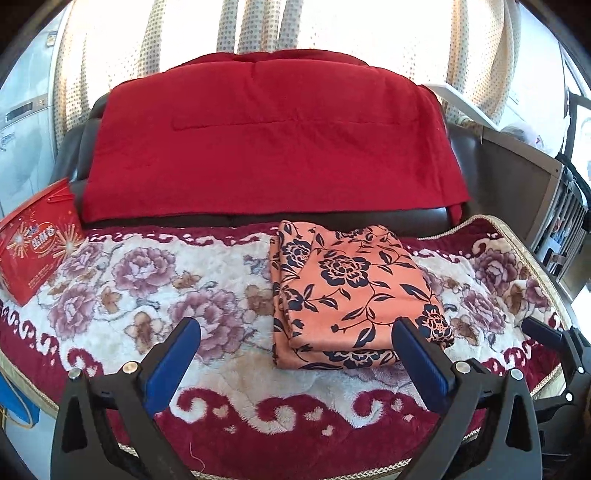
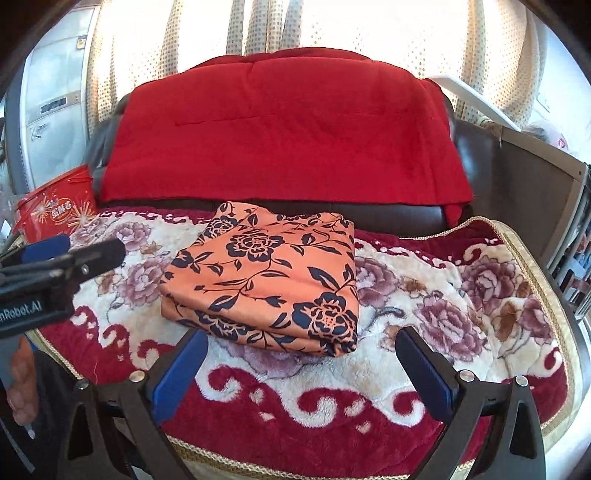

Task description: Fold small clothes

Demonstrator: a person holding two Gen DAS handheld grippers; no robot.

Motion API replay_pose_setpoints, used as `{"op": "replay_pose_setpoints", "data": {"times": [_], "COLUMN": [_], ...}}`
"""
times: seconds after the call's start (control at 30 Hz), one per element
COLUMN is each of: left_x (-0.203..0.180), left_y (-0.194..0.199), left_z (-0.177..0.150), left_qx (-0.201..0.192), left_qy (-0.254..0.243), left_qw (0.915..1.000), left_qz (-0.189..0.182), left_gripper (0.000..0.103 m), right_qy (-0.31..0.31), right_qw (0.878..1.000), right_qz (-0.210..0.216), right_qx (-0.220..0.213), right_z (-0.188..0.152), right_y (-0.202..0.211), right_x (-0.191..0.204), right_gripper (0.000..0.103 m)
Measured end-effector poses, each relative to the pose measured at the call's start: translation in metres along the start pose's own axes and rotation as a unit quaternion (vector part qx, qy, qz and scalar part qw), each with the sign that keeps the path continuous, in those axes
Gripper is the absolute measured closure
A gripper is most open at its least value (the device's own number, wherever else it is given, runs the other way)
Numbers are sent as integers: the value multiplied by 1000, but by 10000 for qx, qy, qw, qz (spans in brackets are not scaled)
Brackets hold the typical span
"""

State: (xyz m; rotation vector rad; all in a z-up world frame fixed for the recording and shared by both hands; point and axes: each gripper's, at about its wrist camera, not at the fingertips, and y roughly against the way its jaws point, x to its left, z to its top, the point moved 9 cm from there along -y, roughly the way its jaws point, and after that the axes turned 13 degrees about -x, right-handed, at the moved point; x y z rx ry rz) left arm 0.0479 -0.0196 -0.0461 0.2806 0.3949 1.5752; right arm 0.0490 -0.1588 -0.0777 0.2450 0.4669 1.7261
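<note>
Left tongs: my left gripper (image 1: 295,343) had its blue-padded fingers spread wide, clamped on nothing, low over the near edge of the blanket.
Right tongs: my right gripper (image 2: 301,350) was likewise spread apart and empty, just short of the folded cloth.
Cloth: the orange garment with dark flowers (image 1: 354,295) lay folded in a neat stack on the floral plush blanket (image 1: 147,295), right of its middle, touching neither gripper.
Behind: a red quilt (image 1: 273,144) hung over the dark sofa back (image 1: 461,155).
Left edge: a red gift box (image 1: 33,251) sat on the blanket's far left corner.
Backdrop: dotted curtains (image 1: 258,26) were bright with daylight.
</note>
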Motion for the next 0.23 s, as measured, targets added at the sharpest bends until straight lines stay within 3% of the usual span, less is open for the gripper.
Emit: {"op": "replay_pose_setpoints", "data": {"times": [0.23], "left_x": [-5], "left_y": [-12], "left_z": [4], "left_qx": [-63], "left_qy": [-143], "left_qw": [9999], "left_qz": [-66], "left_gripper": [0], "right_qy": [-12], "right_qw": [10000], "right_qz": [-7], "right_qx": [39], "right_z": [3], "right_y": [-15], "right_x": [-1], "right_gripper": [0]}}
